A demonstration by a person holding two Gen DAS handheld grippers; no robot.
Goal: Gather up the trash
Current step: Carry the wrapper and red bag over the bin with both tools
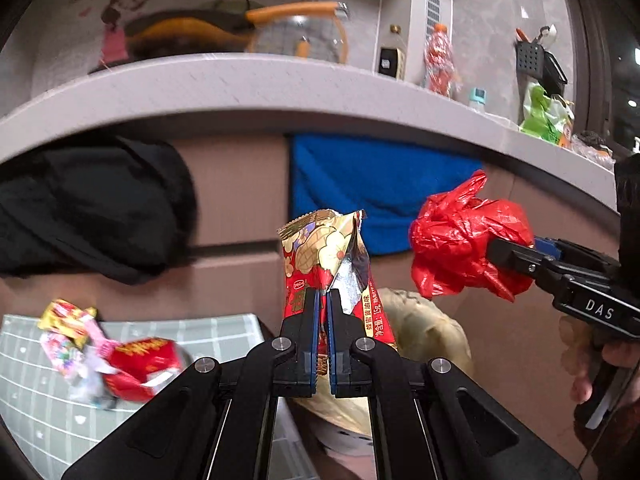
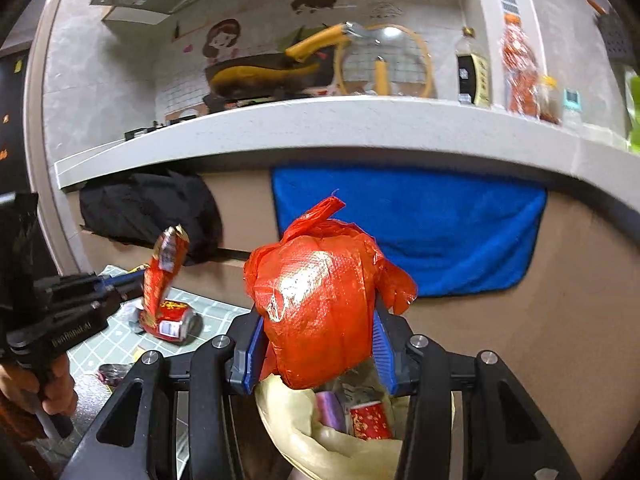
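Observation:
My left gripper (image 1: 323,300) is shut on a red and gold snack wrapper (image 1: 328,256) and holds it upright in the air; the wrapper also shows in the right wrist view (image 2: 162,276). My right gripper (image 2: 318,316) is shut on a crumpled red plastic bag (image 2: 320,304), which also shows in the left wrist view (image 1: 460,244). Both are above a bin lined with a beige bag (image 2: 304,436) that holds a red can and other trash. A crushed red can (image 1: 140,364) and several wrappers (image 1: 68,332) lie on the grey checked mat (image 1: 32,408).
A grey countertop (image 1: 248,84) runs across above, with a pan, glass lid, bottles and a green bag on it. A blue towel (image 1: 372,184) and a black cloth (image 1: 92,208) hang on the cabinet front.

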